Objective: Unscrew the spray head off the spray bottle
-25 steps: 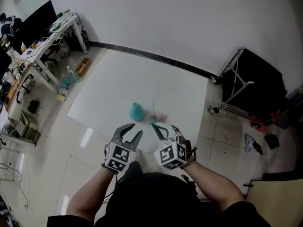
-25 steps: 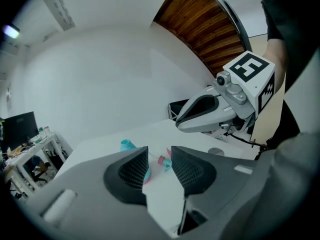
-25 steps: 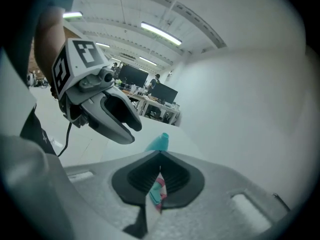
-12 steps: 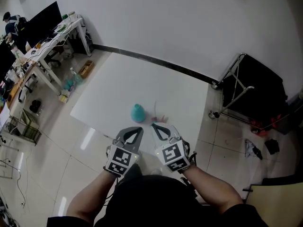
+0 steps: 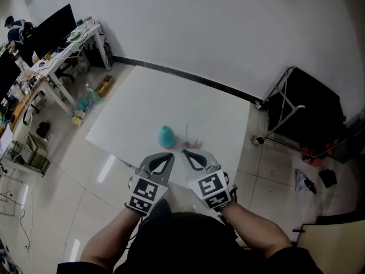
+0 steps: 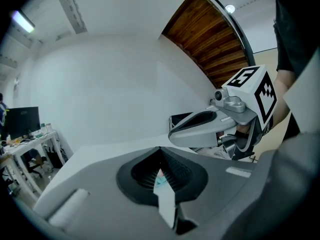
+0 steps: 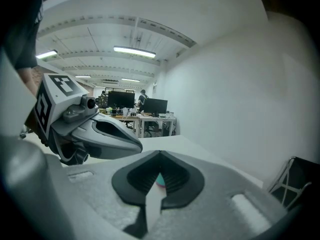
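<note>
Hovering side by side, my left gripper [image 5: 169,156] and right gripper [image 5: 185,152] show fingers closed, empty; teal spray bottle [image 5: 166,136] sits on the counter [image 5: 142,101] at their 12 o'clock, apart.

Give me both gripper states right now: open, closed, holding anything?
Left gripper: closed, nothing between the jaws.
Right gripper: closed, nothing between the jaws.
</note>
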### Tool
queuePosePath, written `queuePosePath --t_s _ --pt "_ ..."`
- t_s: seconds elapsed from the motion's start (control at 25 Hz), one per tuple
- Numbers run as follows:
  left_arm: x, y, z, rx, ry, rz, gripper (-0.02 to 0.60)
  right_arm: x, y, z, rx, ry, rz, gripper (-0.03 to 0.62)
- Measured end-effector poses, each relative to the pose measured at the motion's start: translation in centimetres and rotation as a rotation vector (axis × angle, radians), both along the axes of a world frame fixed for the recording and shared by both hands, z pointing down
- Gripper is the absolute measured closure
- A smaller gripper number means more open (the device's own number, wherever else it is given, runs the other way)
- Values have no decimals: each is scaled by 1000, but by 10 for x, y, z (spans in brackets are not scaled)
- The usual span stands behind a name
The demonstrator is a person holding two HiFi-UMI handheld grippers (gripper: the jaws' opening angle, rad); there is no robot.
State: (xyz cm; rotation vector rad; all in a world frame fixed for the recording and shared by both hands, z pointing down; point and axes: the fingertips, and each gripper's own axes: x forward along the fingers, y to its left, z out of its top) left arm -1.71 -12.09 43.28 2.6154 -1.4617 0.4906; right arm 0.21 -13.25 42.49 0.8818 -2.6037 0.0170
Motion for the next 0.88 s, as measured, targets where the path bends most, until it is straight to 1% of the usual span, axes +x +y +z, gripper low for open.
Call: queuePosePath --t_s 0.28,0.88 --pt "0 0 -4 2 15 -10 565 1 3 -3 -27 -20 5 603" --pt "4 1 -5 -1 18 -11 565 5 3 -4 -38 -24 9 602"
